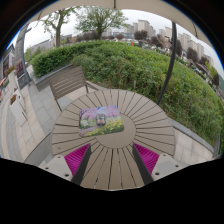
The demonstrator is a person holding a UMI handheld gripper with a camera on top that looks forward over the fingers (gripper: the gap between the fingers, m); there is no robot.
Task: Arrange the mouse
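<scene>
Bright daylight, soft shadows — fisheye-bent edges

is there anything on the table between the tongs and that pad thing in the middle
Nothing visible. The open tongs hover over the near part of the round slatted table, and only bare slats lie between them and the printed pad at its middle. No mouse can be made out.

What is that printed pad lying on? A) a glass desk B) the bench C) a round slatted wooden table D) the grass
C: the pad lies flat on the round slatted table, just beyond the open gripper, whose fingers hold nothing; the bench stands farther off by the hedge.
</scene>
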